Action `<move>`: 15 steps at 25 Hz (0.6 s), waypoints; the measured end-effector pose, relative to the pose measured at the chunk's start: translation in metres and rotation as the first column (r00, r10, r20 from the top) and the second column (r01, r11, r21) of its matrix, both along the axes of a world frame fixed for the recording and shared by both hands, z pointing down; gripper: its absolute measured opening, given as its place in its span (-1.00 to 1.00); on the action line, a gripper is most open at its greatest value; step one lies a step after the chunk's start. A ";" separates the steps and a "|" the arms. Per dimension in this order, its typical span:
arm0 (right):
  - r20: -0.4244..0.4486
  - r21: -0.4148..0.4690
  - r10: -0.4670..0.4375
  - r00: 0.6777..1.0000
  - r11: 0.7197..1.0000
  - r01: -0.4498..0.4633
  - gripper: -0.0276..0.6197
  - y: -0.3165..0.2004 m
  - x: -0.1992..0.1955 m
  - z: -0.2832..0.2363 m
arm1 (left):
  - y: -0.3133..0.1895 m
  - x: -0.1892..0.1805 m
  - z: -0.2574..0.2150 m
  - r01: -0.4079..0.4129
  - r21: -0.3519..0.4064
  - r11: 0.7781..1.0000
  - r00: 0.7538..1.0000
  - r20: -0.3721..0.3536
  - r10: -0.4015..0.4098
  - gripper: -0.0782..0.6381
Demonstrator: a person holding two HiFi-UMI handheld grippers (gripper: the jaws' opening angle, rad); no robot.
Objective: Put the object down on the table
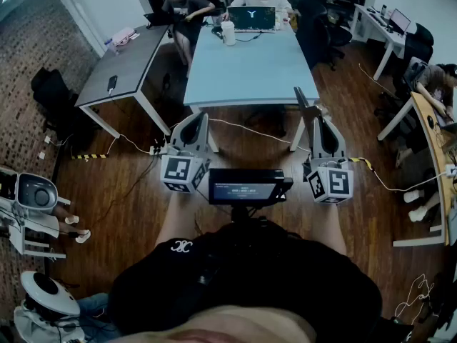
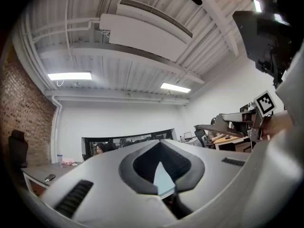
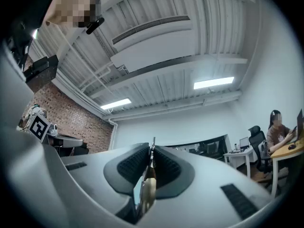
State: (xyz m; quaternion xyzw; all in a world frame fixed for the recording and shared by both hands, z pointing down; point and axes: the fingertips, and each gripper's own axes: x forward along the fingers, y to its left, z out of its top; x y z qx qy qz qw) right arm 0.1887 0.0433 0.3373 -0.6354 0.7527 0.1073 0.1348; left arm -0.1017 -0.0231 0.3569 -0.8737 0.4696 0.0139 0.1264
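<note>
My right gripper is shut on a thin, flat dark object that sticks out past its fingertips toward the near edge of the light blue table. The right gripper view shows that object edge-on, brownish, clamped between the ribbed pads of the right gripper. My left gripper is held level beside it, just short of the table's near left corner. In the left gripper view the tips of the left gripper meet, with nothing between them. Both grippers hang in the air over the wooden floor.
A laptop and a white cup stand at the blue table's far end, where people sit. A grey table with a phone is on the left. Cables cross the floor. A dark screen sits at my chest.
</note>
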 end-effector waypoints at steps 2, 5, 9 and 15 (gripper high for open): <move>-0.003 0.000 0.002 1.000 1.000 -0.002 -0.84 0.000 -0.008 0.001 | -0.001 -0.008 0.002 -0.005 -0.004 1.000 1.000 -0.001 0.005 -0.79; -0.007 0.005 0.001 1.000 1.000 -0.001 -0.84 -0.003 -0.015 0.001 | -0.003 -0.012 0.002 -0.015 -0.006 1.000 1.000 0.009 0.015 -0.79; -0.001 0.029 0.012 1.000 1.000 -0.012 -0.84 -0.006 -0.023 0.001 | -0.012 -0.026 0.003 -0.008 0.014 1.000 1.000 0.015 0.008 -0.79; 0.013 0.002 0.018 1.000 1.000 -0.018 -0.84 -0.028 -0.053 0.019 | -0.035 -0.054 0.018 -0.021 -0.016 1.000 0.999 0.028 0.021 -0.79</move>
